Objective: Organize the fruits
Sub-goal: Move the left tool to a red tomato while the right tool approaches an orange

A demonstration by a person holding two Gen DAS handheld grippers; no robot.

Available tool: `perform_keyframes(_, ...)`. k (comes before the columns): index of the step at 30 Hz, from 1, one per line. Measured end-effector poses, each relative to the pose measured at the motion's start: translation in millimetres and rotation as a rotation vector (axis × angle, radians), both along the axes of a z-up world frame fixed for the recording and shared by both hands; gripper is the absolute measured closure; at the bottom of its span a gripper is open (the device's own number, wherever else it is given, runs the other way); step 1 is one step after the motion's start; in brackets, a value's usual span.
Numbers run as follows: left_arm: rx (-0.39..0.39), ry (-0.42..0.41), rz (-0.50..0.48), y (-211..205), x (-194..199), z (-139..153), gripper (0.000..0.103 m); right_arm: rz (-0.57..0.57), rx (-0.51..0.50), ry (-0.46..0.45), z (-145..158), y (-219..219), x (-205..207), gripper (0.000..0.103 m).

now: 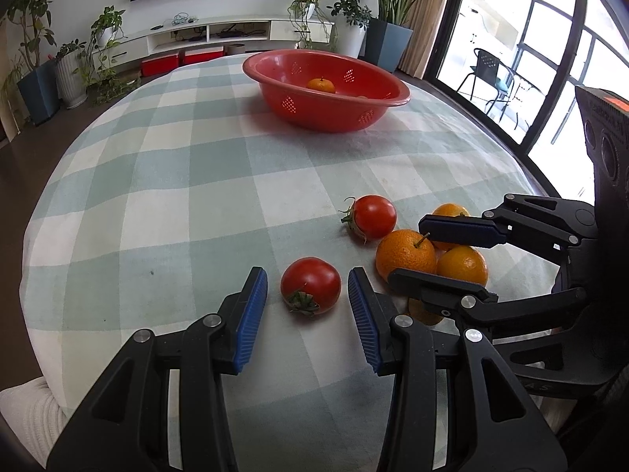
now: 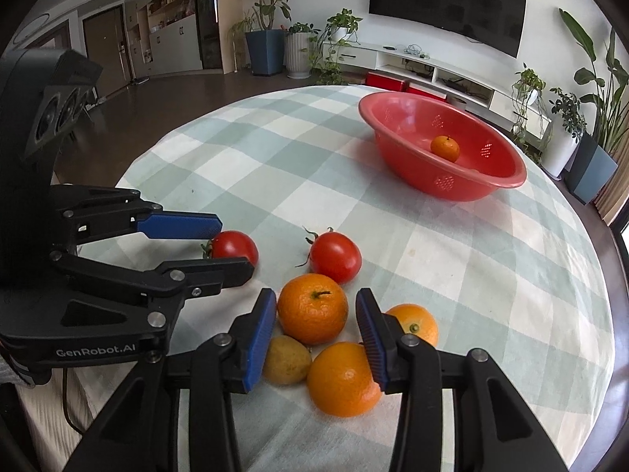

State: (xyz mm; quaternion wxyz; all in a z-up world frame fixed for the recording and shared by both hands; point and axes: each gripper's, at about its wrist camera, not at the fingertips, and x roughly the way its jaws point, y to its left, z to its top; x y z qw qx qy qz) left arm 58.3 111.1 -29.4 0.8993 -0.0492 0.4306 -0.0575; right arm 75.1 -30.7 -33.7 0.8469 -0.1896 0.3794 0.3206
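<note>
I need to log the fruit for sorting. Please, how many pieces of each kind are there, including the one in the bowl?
Tomatoes: 2
Oranges: 4, one of them in the red bowl
Yellowish fruit: 1
Total: 7

A checked cloth [image 1: 177,181] in pale green and white covers the counter; behind it a dark television [image 2: 448,4] hangs above a long white cabinet [image 1: 220,33]; potted plants [image 1: 35,39] line the wall; two red boxes [image 1: 181,61] sit on the floor; a black chair [image 1: 487,74] stands beyond the glass door.
</note>
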Motion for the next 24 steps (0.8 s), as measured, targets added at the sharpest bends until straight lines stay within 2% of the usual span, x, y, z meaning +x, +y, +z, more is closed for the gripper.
perform_keyframes(6, -0.004, 0.0, -0.001, 0, 0, -1, 0.062, 0.004, -0.004, -0.003, 0, 1, 0, 0.063)
perform_keyframes(11, -0.001, 0.002, 0.0, 0, -1, -1, 0.062, 0.0, 0.056, 0.024, 5, -6, 2, 0.063)
perform_keyframes(24, 0.011, 0.012, -0.01, -5, 3, -9, 0.062, -0.056, 0.173, 0.027, 21, -27, 6, 0.063)
